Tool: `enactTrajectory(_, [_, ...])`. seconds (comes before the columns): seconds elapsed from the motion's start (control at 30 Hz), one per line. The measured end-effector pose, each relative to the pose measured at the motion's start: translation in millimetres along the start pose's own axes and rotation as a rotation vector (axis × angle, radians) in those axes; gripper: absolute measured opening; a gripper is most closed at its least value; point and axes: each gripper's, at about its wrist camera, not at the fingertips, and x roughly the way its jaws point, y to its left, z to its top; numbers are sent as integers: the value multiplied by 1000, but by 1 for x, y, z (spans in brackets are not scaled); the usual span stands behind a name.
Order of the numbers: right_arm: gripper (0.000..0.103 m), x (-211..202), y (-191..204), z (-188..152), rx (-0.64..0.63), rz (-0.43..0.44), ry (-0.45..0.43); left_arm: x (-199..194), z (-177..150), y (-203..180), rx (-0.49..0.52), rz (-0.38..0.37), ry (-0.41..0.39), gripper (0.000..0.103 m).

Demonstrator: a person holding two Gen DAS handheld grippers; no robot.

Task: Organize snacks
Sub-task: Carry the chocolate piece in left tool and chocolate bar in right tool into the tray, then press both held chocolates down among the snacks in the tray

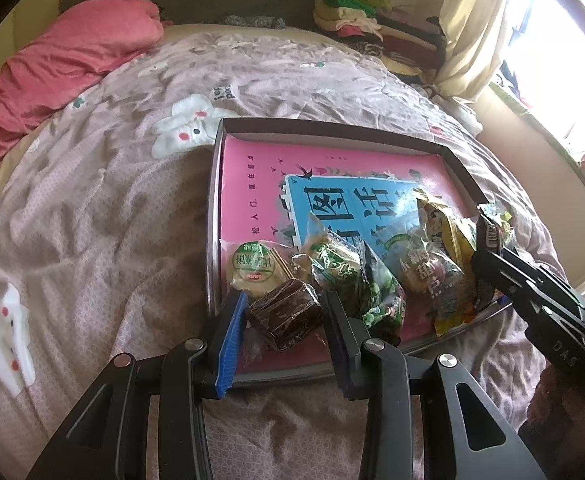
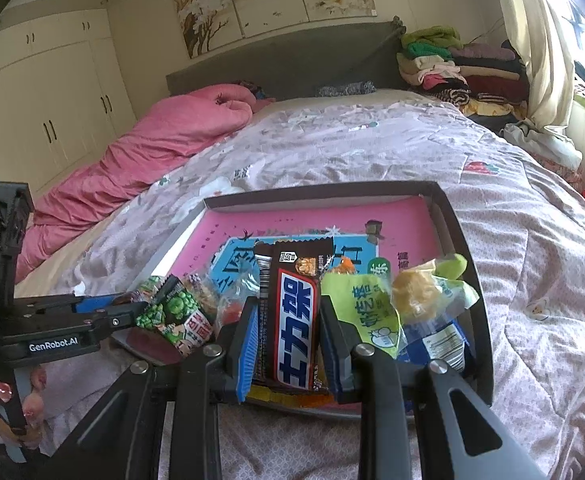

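Note:
A shallow box lid (image 1: 332, 130) with a pink and blue bottom lies on the bed and holds several wrapped snacks. My left gripper (image 1: 284, 304) is shut on a dark brown wrapped cake (image 1: 286, 316) over the lid's near left corner. Beside it lie a round pastry pack (image 1: 254, 266), a green pea pack (image 1: 356, 280) and a yellow pack (image 1: 448, 240). My right gripper (image 2: 288, 308) is shut on a brown Snickers bar (image 2: 296, 312) over the lid's (image 2: 448, 216) near edge. A light green packet (image 2: 362, 308) and a yellow cake packet (image 2: 416, 292) lie to its right.
The bed (image 1: 112, 220) has a mauve rabbit-print cover. A pink duvet (image 1: 52, 68) is bunched at the far left. Folded clothes (image 2: 460, 68) are stacked by the headboard at the right. A curtain and window (image 2: 556, 40) are on the right, wardrobes (image 2: 44, 92) on the left.

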Motion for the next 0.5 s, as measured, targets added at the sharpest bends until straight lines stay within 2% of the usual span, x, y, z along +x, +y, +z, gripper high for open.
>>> enactTrajectory(0.5, [29,6,4,-4,-29,-36,10,1,0,0,1,1,1,40])
